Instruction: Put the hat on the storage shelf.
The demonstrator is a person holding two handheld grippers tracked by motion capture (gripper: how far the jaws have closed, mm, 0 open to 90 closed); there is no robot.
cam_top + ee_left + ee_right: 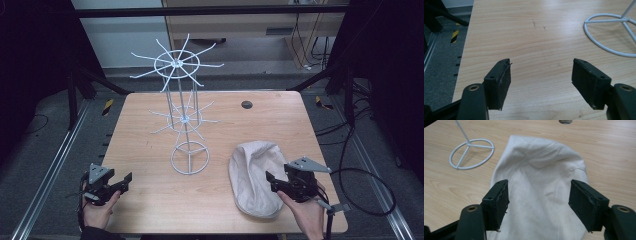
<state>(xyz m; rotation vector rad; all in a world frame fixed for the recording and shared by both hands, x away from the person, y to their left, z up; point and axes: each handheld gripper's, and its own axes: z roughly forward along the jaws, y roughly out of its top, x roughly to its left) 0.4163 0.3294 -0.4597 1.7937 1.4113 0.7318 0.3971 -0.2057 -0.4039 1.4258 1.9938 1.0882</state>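
A wooden table is seen from above, with a white wire rack standing near its middle — a ring base, a thin upright stem and two tiers of spokes radiating outward. To the right of the rack's base a cream cloth cap lies flat on the tabletop, near the front edge. A small dark round insert is set into the table toward its far side.

The left gripper is held by the left hand at the front left corner of the table, well apart from the rack. In the left gripper view its jaws are spread wide with nothing between them, bare wood beneath, and part of the rack's ring base is seen at the upper right.

The right gripper is held by the right hand at the front right — its jaws are parted and poised over the right edge of the cap. In the right gripper view the cap is seen between and beneath the released jaws; whether they touch the cloth cannot be told.
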